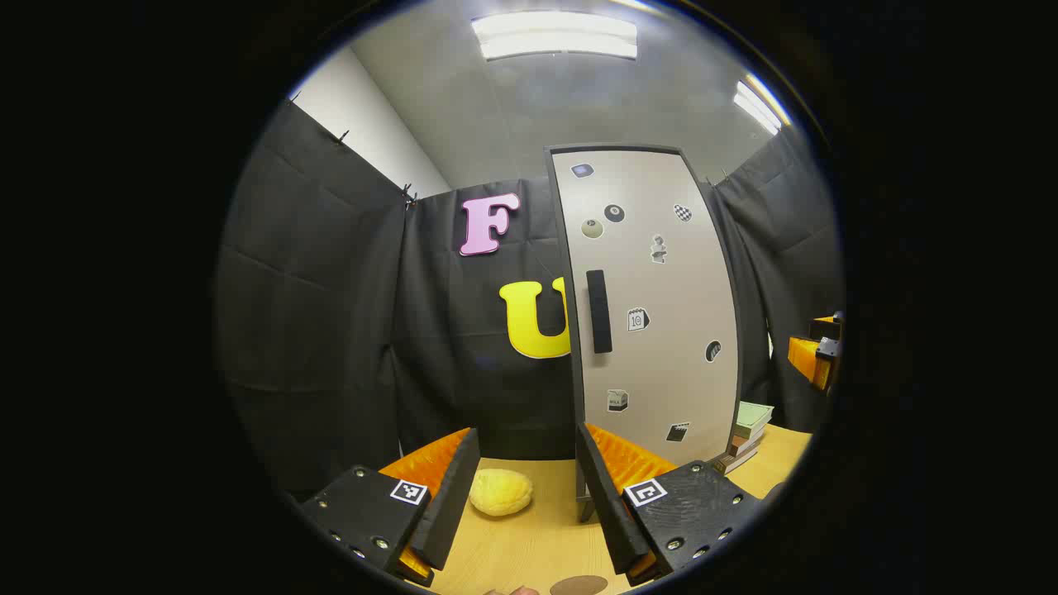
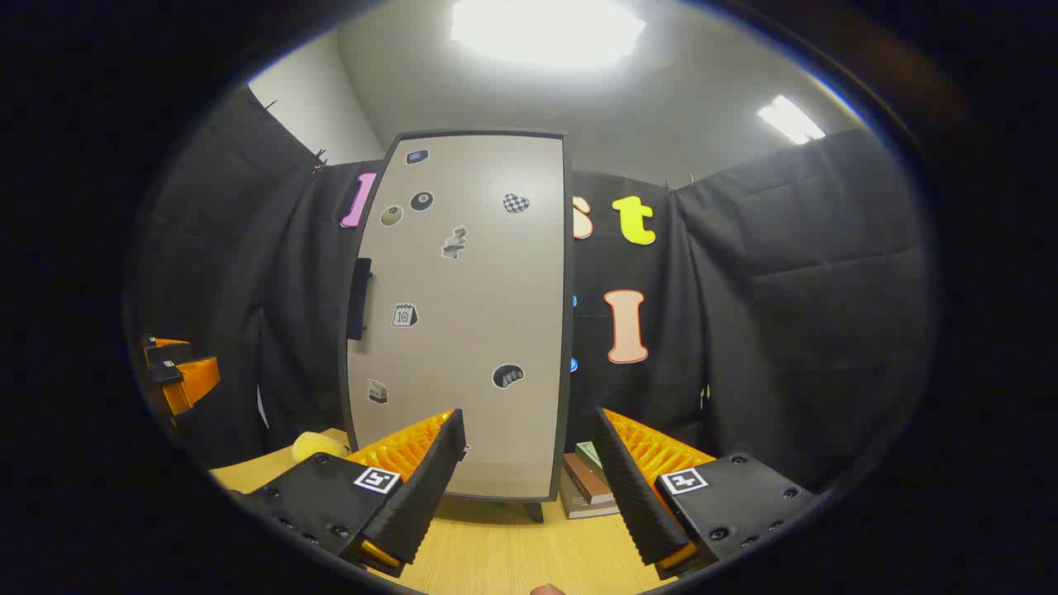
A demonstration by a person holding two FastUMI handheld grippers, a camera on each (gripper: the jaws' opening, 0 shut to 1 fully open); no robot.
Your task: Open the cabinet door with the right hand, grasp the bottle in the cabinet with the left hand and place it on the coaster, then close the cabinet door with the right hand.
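The cabinet door is closed, so the bottle behind it is hidden and its pose cannot be told. The door stands upright with its long axis vertical and faces the two grippers. Its black handle is a vertical bar on the door's left edge as seen from the front, so the hinge is judged to lie on the opposite edge.

The right gripper hovers in front of the door's lower part with its fingers spread and nothing between them. The left gripper hangs to the left of the cabinet, also spread and empty.

Likely trouble: the handle is narrow and sits at the door's far edge from the right gripper, so a sloppy approach could slip off the bar or push the light cabinet across the table. Pulling along a straight line instead of the door's arc could tip it on its short legs. The books stacked just beside the cabinet's right side may block a wide swing. The yellow sponge-like lump to the cabinet's left and the brown coaster nearer the camera sit in the left gripper's path.
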